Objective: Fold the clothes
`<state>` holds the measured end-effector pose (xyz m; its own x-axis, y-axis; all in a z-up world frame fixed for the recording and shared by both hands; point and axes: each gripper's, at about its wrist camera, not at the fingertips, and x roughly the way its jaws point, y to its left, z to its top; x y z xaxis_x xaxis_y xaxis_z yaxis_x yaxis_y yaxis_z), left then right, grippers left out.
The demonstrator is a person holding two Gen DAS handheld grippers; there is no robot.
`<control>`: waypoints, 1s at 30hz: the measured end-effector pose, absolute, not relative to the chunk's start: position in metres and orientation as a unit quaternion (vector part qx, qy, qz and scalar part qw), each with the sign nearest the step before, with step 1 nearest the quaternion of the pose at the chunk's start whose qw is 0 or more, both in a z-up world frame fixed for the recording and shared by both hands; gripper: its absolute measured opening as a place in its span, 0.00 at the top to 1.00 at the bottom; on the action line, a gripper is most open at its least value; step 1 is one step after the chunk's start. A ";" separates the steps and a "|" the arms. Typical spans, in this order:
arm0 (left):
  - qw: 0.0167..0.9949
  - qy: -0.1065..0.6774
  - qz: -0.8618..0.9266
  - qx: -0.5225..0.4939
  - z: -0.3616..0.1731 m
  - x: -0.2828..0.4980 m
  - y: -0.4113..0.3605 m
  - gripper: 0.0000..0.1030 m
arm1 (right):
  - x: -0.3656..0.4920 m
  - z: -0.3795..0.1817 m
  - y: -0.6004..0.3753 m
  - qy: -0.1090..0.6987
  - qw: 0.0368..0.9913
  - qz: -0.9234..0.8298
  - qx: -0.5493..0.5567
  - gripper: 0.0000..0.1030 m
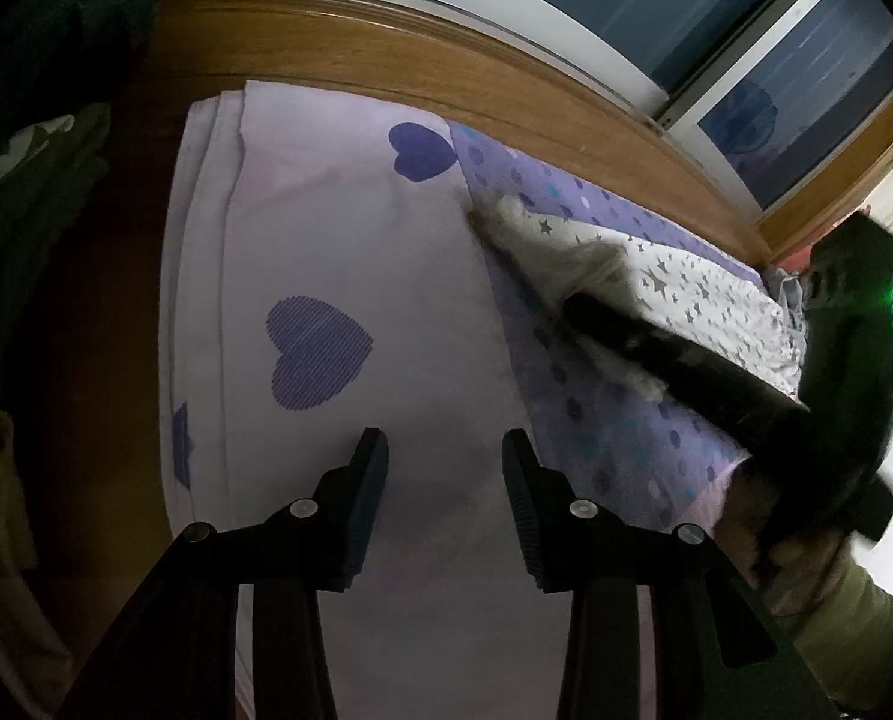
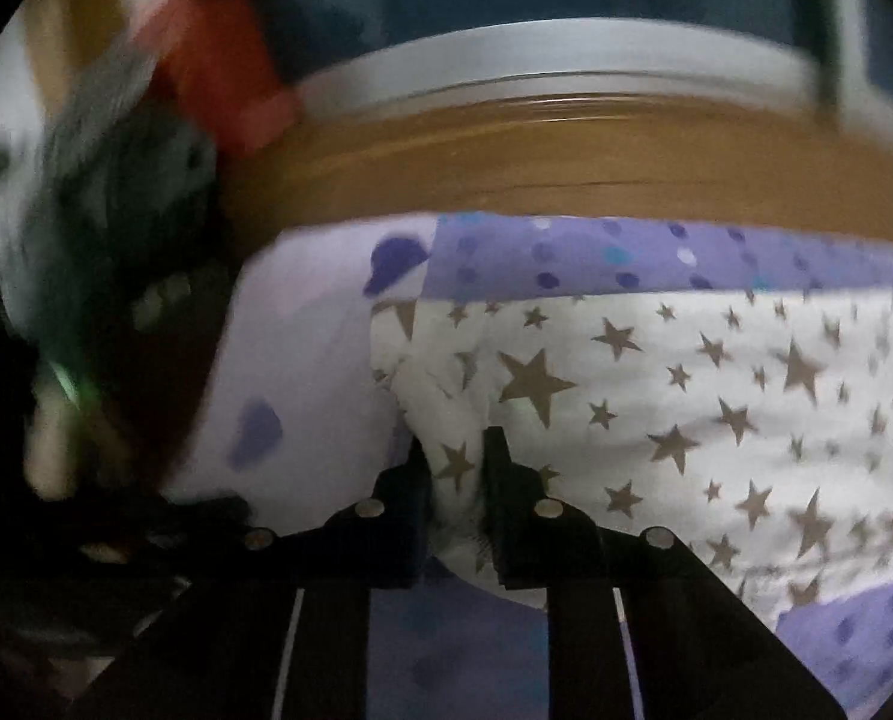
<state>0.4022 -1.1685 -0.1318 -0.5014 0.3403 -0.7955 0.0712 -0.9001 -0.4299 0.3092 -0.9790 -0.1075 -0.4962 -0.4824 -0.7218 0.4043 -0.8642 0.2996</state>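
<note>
A white garment with grey stars (image 2: 716, 396) lies on the bed, spread to the right. My right gripper (image 2: 455, 450) is shut on a bunched edge of it. In the left wrist view the same star garment (image 1: 704, 294) lies at the right, with the right gripper's dark fingers (image 1: 656, 348) reaching into it, blurred. My left gripper (image 1: 443, 450) hovers open over the pale lilac sheet with purple hearts (image 1: 338, 276), holding nothing.
A purple dotted band of bedding (image 1: 596, 420) runs beside the star garment. A wooden bed frame (image 1: 446, 60) borders the far side, with a window (image 1: 776, 78) behind. Dark clothes (image 1: 38, 150) are piled at the left. A sleeve and hand (image 1: 836, 588) hold the right tool.
</note>
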 end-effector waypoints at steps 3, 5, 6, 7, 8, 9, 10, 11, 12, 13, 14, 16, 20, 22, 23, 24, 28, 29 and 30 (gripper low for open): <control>0.078 -0.202 0.841 -0.496 -0.131 0.401 -1.166 0.61 | 0.310 -0.106 -0.949 -0.120 0.237 -0.866 0.424 0.85; 0.076 -0.198 0.841 -0.499 -0.130 0.401 -1.165 0.61 | 0.310 -0.105 -0.930 -0.169 0.223 -0.864 0.418 0.85; 0.076 -0.196 0.840 -0.500 -0.130 0.400 -1.164 0.61 | 0.310 -0.104 -0.920 -0.194 0.216 -0.863 0.414 0.85; 0.076 -0.192 0.840 -0.502 -0.130 0.400 -1.163 0.61 | 0.310 -0.103 -0.910 -0.218 0.209 -0.860 0.411 0.85; 0.077 -0.189 0.839 -0.504 -0.129 0.399 -1.162 0.61 | 0.310 -0.103 -0.900 -0.242 0.202 -0.858 0.407 0.85; 0.079 -0.185 0.839 -0.506 -0.129 0.398 -1.160 0.61 | 0.310 -0.102 -0.890 -0.266 0.194 -0.854 0.402 0.85; 0.081 -0.181 0.838 -0.508 -0.128 0.397 -1.158 0.61 | 0.310 -0.102 -0.881 -0.290 0.186 -0.850 0.398 0.85; 0.083 -0.175 0.838 -0.511 -0.127 0.395 -1.155 0.61 | 0.310 -0.103 -0.872 -0.306 0.176 -0.848 0.396 0.85; 0.086 -0.170 0.837 -0.512 -0.126 0.393 -1.152 0.61 | 0.310 -0.109 -0.866 -0.310 0.163 -0.847 0.399 0.85; 0.089 -0.165 0.837 -0.514 -0.125 0.391 -1.149 0.61 | 0.310 -0.114 -0.861 -0.309 0.148 -0.849 0.401 0.85; 0.093 -0.159 0.837 -0.515 -0.124 0.389 -1.145 0.61 | 0.311 -0.118 -0.858 -0.301 0.133 -0.855 0.401 0.85; 0.102 -0.148 0.838 -0.515 -0.120 0.384 -1.135 0.61 | 0.312 -0.121 -0.853 -0.276 0.109 -0.867 0.401 0.81; 0.123 -0.130 0.841 -0.510 -0.113 0.374 -1.119 0.61 | 0.319 -0.115 -0.839 -0.268 0.104 -0.868 0.404 0.68; 0.133 -0.125 0.843 -0.507 -0.110 0.368 -1.110 0.61 | 0.324 -0.106 -0.830 -0.260 0.102 -0.877 0.392 0.66; 0.138 -0.124 0.843 -0.505 -0.109 0.366 -1.106 0.61 | 0.327 -0.101 -0.826 -0.255 0.101 -0.881 0.384 0.66; 0.143 -0.124 0.843 -0.504 -0.108 0.363 -1.101 0.61 | 0.328 -0.097 -0.823 -0.251 0.103 -0.884 0.380 0.66; 0.156 -0.121 0.841 -0.504 -0.107 0.358 -1.085 0.61 | 0.303 -0.090 -0.817 -0.231 0.135 -0.876 0.402 0.61; 0.158 -0.121 0.840 -0.504 -0.108 0.357 -1.082 0.61 | 0.291 -0.091 -0.818 -0.220 0.141 -0.872 0.414 0.61; 0.156 -0.123 0.840 -0.505 -0.108 0.358 -1.081 0.61 | 0.279 -0.092 -0.820 -0.205 0.147 -0.869 0.425 0.61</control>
<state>0.3578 -1.0807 -0.1085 -0.4407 0.3860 -0.8104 -0.1378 -0.9212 -0.3638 0.2791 -0.8202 -0.0923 -0.5962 -0.4300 -0.6780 0.0810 -0.8724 0.4821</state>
